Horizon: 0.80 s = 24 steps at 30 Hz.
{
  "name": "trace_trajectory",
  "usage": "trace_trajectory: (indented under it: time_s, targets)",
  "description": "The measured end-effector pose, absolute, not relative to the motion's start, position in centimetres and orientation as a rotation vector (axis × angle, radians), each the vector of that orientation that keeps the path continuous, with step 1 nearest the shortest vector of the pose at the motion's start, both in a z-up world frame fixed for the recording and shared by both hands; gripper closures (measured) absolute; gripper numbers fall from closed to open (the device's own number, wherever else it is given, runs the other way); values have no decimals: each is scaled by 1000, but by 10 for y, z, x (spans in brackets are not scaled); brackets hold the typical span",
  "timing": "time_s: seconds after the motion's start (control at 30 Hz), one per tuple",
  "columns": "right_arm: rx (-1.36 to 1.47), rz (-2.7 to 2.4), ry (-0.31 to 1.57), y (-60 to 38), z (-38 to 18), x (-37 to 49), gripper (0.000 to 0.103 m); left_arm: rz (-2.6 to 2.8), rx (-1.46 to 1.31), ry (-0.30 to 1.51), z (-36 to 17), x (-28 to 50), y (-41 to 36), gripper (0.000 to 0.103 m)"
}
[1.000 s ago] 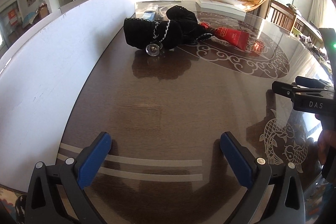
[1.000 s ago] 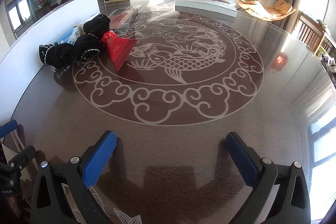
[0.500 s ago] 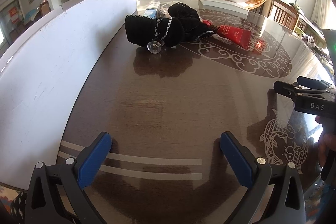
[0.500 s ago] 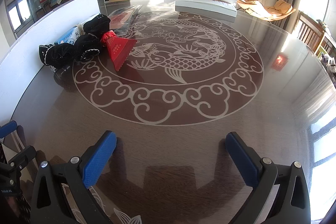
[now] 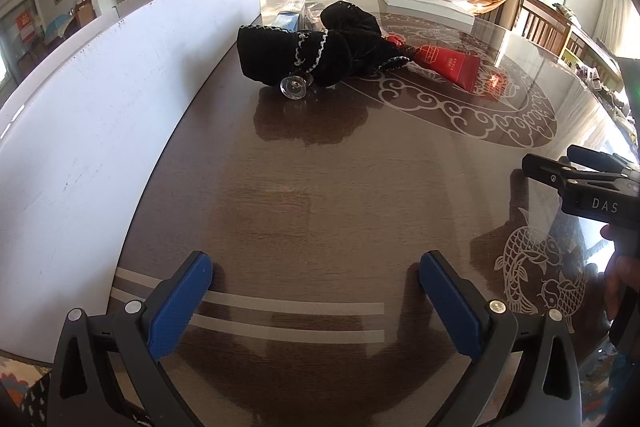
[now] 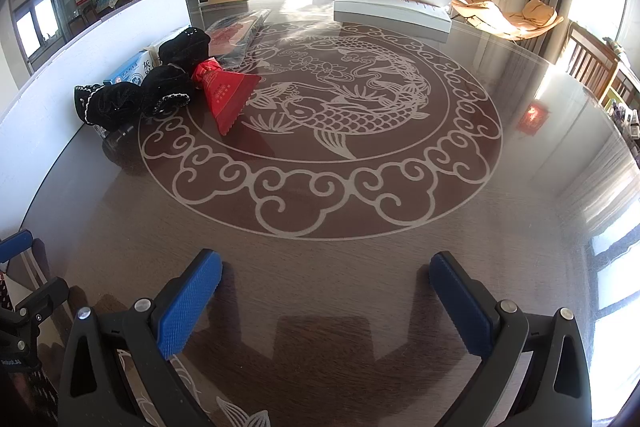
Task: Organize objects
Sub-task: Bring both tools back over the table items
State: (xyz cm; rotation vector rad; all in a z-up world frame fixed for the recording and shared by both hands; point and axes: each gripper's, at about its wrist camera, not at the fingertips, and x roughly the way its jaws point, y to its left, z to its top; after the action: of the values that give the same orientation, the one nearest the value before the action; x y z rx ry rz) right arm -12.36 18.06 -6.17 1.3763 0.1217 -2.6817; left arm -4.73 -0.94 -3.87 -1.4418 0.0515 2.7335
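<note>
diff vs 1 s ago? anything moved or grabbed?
Left gripper has eased forward toward the black pouches; they and the glass knob sit slightly larger in its view. Nothing taken hold of or let go. Right gripper unmoved, both sets of jaws open and empty. Pouches, red bag and blue box stayed put on the table.

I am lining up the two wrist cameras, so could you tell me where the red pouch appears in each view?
Left wrist view: the red pouch lies upper right of centre, just right of the black cloth bags.
Right wrist view: the red pouch lies left of centre, on the edge of the round fish pattern.
Shared landmark: the white board standing along the table's left side.
</note>
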Motion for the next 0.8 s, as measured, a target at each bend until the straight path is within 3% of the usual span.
trace_trajectory:
  time_s: [0.5, 0.8]
  targets:
    - [1377, -2681, 122, 180, -62, -124, 0, 2584, -1784, 0, -34, -88, -6, 0]
    - [1376, -2681, 122, 180, -62, -124, 0, 2735, -1613, -35, -34, -83, -5, 0]
